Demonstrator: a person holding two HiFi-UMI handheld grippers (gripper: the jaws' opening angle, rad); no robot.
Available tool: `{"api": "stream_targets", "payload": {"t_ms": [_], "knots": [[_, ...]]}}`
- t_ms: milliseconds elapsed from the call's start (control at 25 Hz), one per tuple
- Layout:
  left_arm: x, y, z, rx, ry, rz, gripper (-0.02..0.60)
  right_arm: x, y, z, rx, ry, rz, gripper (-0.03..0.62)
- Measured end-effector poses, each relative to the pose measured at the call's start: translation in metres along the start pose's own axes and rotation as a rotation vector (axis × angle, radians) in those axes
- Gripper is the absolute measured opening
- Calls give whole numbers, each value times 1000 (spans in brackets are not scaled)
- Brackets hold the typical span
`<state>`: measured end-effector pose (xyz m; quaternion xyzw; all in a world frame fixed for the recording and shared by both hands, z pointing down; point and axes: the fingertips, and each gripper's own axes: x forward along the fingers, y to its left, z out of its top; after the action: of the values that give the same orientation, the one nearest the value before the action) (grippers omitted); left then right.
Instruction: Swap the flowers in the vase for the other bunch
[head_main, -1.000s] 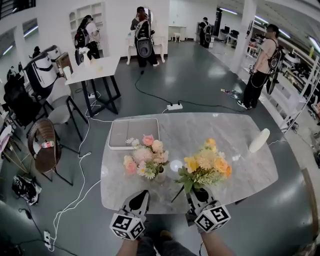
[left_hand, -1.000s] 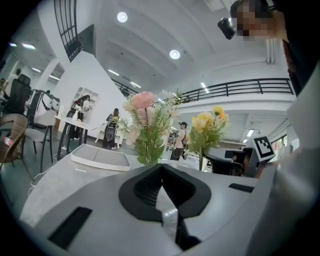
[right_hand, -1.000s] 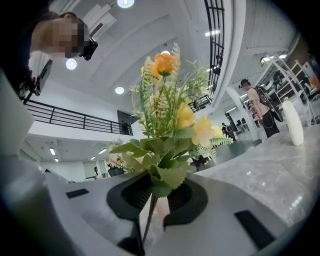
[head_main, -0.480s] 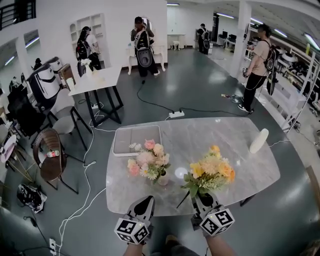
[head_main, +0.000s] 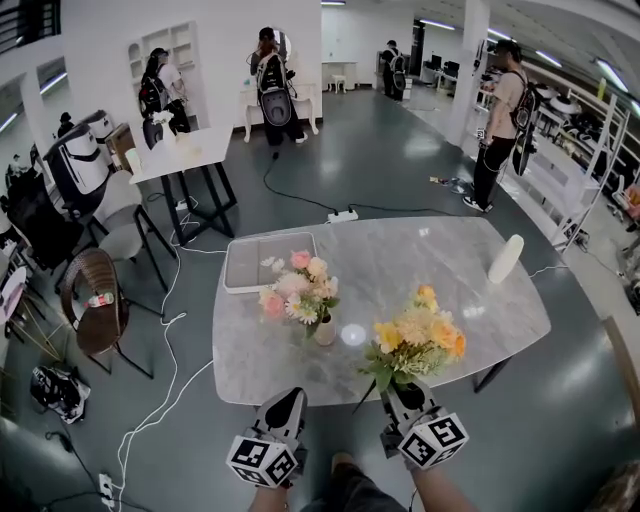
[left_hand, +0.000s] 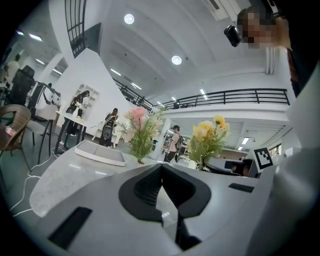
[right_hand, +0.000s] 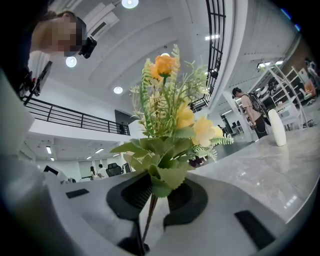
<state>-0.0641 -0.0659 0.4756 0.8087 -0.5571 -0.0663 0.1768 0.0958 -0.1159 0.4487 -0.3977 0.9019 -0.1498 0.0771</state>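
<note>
fingers (right_hand: 132, 195) of the right gripper (right_hand: 152, 200) pinch the yellow bunch (right_hand: 170, 120) by its stems; left gripper (left_hand: 163, 186) fingers pressed together, empty.

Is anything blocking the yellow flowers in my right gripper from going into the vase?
Yes. The pink bunch occupies the vase, to the left of the yellow bunch that the right gripper holds. Nothing else visible stands between them.

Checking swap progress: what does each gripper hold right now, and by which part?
The right gripper holds the yellow bunch by its stems, below the leaves; the left gripper is shut, empty.
</note>
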Motion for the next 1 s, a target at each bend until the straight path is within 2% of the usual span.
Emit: {"api": "stream_targets", "payload": {"t_ms": [360, 1000], "knots": [[-50, -8, -5, -43, -28, 20, 14, -40, 35, -7, 0, 3, -7, 71], [-106, -43, -9, -50, -56, -23, 14, -100, 86, -11, -20, -13, 7, 72]]}}
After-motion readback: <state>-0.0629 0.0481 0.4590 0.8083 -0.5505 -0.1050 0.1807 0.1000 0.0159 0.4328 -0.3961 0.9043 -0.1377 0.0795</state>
